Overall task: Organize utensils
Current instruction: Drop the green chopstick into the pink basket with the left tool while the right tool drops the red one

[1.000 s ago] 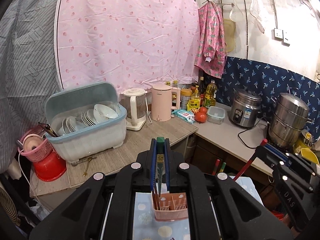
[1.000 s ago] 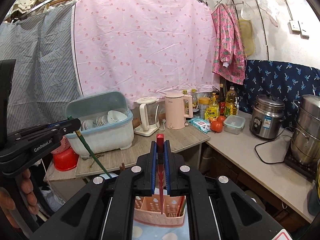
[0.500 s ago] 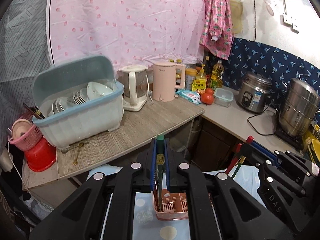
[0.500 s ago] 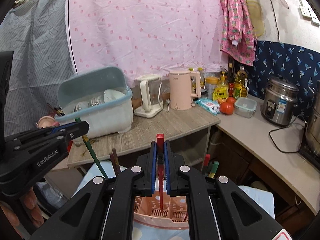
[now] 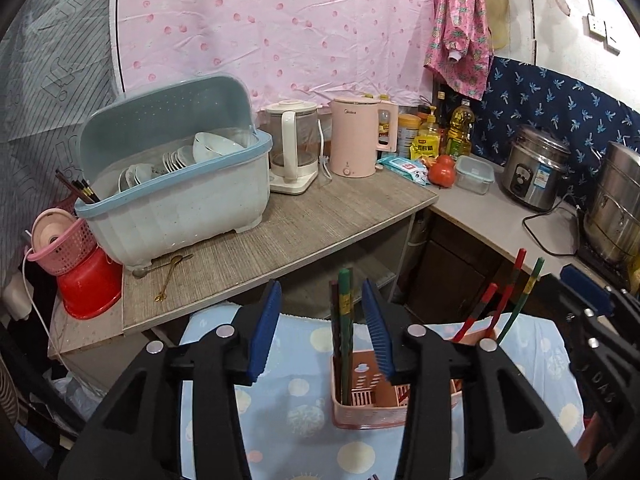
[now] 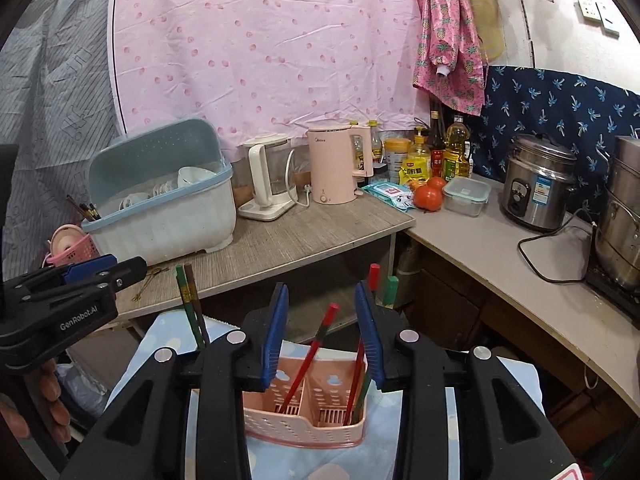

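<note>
A pink utensil holder (image 5: 360,404) (image 6: 304,408) stands on a blue dotted cloth (image 5: 288,364). My left gripper (image 5: 320,292) hovers over its left end, jaws opening. A green chopstick (image 5: 344,312) stands free between the pads, beside a dark one, both in the holder. My right gripper (image 6: 322,288) hangs over the holder's other end, jaws opening too. A red chopstick (image 6: 320,336) leans loose between its pads in a compartment. More red and green chopsticks (image 5: 516,280) stick up at the holder's right end. Each gripper shows at the edge of the other's view.
Behind the cloth runs a wooden counter (image 5: 304,236) with a blue dish rack (image 5: 176,196), a white kettle (image 5: 292,156), a pink kettle (image 5: 354,140) and a small gold spoon (image 5: 168,268). A rice cooker (image 6: 536,184) and steel pot (image 5: 616,208) stand on the right counter.
Both grippers came down toward the pink holder and opened. The green and red chopsticks they were shut on now stand loose in the holder.
</note>
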